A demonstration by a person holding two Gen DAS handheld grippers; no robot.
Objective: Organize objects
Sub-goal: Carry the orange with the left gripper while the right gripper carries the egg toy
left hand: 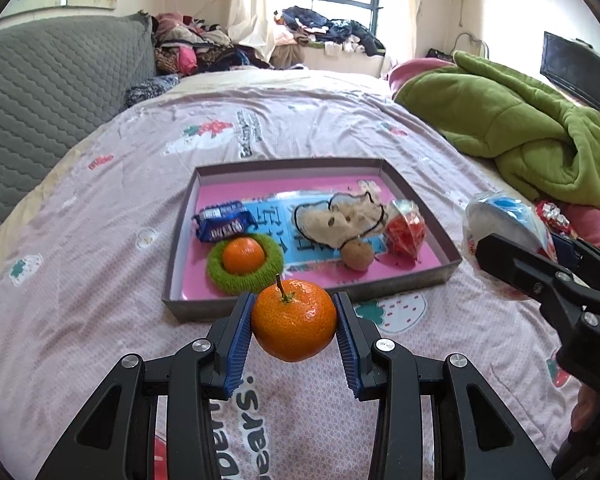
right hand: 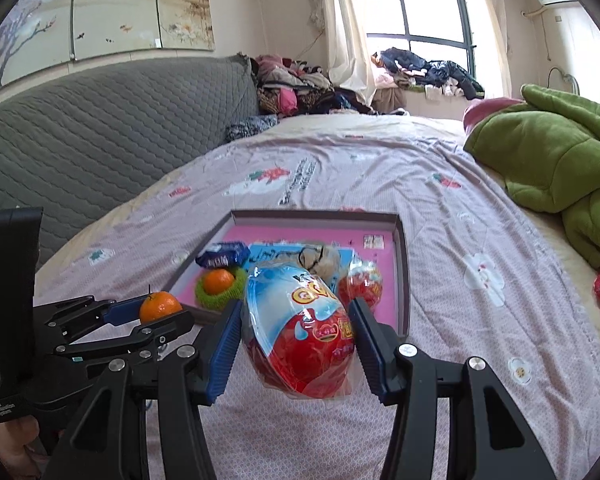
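Tangerine (left hand: 294, 320) sits pinched in my left hand-held gripper (left hand: 295, 330) just short of the box (left hand: 446, 236) on the bed (left hand: 100, 280), lifted to clear its wall; my right hand-held gripper (right hand: 296, 334) clamps a wrapped egg (right hand: 300, 328), both likely bound for that box

Left tool (left hand: 294, 320), fingers closed on a tangerine (left hand: 294, 322); right tool (right hand: 296, 334) at its 2 o'clock, clamped on a wrapped egg (right hand: 300, 332).
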